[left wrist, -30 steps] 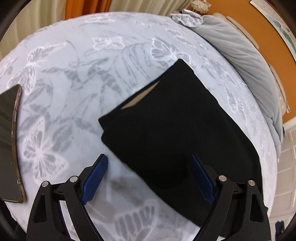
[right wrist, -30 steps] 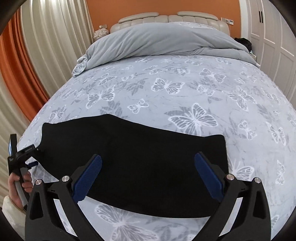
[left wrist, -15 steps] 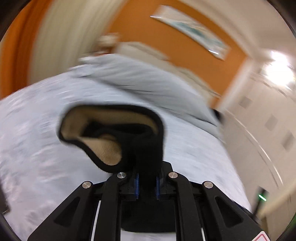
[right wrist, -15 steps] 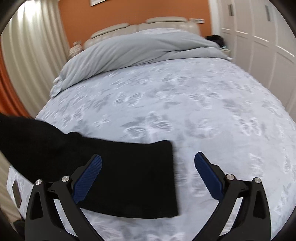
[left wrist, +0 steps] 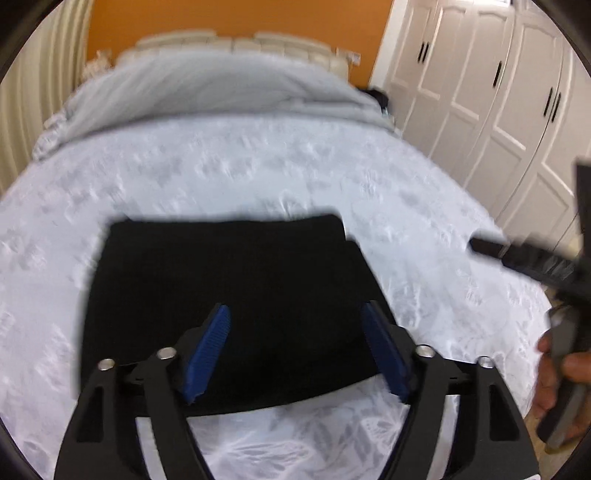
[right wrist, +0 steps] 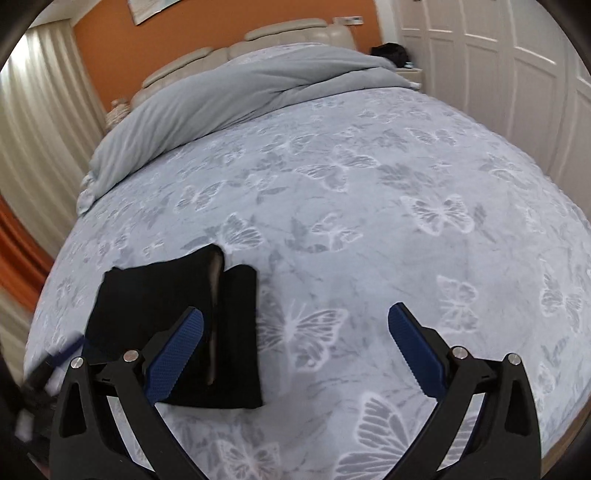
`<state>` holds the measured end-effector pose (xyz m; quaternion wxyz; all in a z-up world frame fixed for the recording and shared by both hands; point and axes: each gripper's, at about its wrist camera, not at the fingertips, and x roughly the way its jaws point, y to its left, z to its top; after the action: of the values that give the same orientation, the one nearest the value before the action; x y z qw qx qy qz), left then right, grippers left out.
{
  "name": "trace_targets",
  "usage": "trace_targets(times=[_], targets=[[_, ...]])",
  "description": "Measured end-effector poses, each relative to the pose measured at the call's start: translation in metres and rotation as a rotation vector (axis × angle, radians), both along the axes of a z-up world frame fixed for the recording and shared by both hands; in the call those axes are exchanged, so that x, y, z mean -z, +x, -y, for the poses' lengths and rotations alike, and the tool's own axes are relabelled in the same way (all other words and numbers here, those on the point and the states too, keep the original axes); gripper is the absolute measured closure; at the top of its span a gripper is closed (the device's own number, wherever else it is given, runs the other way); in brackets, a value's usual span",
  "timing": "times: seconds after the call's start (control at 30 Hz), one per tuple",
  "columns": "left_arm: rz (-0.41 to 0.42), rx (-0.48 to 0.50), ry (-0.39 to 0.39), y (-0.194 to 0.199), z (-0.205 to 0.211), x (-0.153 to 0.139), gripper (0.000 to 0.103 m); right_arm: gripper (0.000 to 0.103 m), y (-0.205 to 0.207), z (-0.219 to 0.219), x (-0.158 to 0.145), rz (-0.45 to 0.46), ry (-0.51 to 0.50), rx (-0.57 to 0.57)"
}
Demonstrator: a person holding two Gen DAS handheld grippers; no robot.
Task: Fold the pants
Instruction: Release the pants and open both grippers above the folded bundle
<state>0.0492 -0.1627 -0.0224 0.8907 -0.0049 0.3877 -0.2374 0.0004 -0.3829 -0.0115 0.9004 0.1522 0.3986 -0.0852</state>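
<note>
Black pants (left wrist: 229, 295) lay folded into a compact rectangle on the bed (right wrist: 369, 206), flat on the butterfly-print cover, toward the foot end & well apart from the grey duvet (right wrist: 236, 92) bunched against the headboard (right wrist: 280, 33). In the right wrist view the top layer stopped short of the layer under it, so a strip of the lower layer showed on the side nearer the wardrobe (right wrist: 498, 74), w/ a thin lighter seam line running along that step. Left tool (left wrist: 299, 350) hung over the near edge of the pants, blue pads spread wide, nothing between them; whether the tips touched the fabric couldn't be told. Left view was motion-blurred. Right tool (right wrist: 295, 354) was also spread open & empty, over bare cover just beside the pants on the wardrobe side, w/ one blue pad overlapping the pants' near corner in frame. In the left wrist view the right tool showed as a dark blurred shape at the wardrobe edge of the bed, the person's right hand (left wrist: 554, 376) wrapped around its grip. White wardrobe doors ran along one side of the bed, pleated curtains (right wrist: 40, 140) on the opposite side, orange wall (right wrist: 110, 48) behind the headboard.
</note>
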Motion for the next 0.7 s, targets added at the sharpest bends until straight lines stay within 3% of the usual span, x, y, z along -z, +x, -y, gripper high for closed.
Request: trace_targets(times=[0.03, 0.1, 0.17, 0.23, 0.33, 0.47, 0.5, 0.57, 0.6, 0.67, 0.7], targets=[[0.032, -0.009, -0.016, -0.003, -0.012, -0.011, 0.018, 0.005, 0.002, -0.005, 0.001, -0.001, 0.013, -0.026], [0.127, -0.047, -0.007, -0.01, -0.034, -0.034, 0.016, 0.005, 0.006, -0.017, 0.004, -0.004, 0.052, -0.08], [0.217, -0.103, 0.068, -0.014, -0.056, -0.047, 0.016, 0.005, 0.011, -0.032, 0.009, -0.014, 0.093, -0.133], [0.242, -0.148, 0.118, -0.013, -0.074, -0.046, 0.016, 0.005, 0.021, -0.051, 0.018, -0.037, 0.151, -0.193], [0.165, -0.209, 0.09, -0.004, -0.108, -0.024, 0.016, 0.005, 0.039, -0.074, 0.038, -0.102, 0.16, -0.227], [-0.029, -0.264, 0.011, 0.018, -0.143, 0.013, 0.016, 0.008, 0.059, -0.087, 0.064, -0.181, 0.134, -0.207], [-0.056, -0.266, 0.004, 0.021, -0.149, 0.016, 0.016, 0.028, 0.065, -0.088, 0.074, -0.201, 0.154, -0.205], [-0.053, -0.274, 0.0, 0.023, -0.156, 0.018, 0.016, 0.055, 0.073, -0.091, 0.087, -0.239, 0.161, -0.204], [-0.036, -0.283, 0.011, 0.022, -0.157, 0.017, 0.016, 0.08, 0.075, -0.094, 0.088, -0.229, 0.151, -0.195], [-0.002, -0.29, 0.041, 0.02, -0.159, 0.012, 0.016, 0.08, 0.076, -0.101, 0.07, -0.174, 0.189, -0.223], [0.006, -0.287, 0.046, 0.019, -0.159, 0.01, 0.016, 0.081, 0.074, -0.109, 0.046, -0.098, 0.229, -0.265]])
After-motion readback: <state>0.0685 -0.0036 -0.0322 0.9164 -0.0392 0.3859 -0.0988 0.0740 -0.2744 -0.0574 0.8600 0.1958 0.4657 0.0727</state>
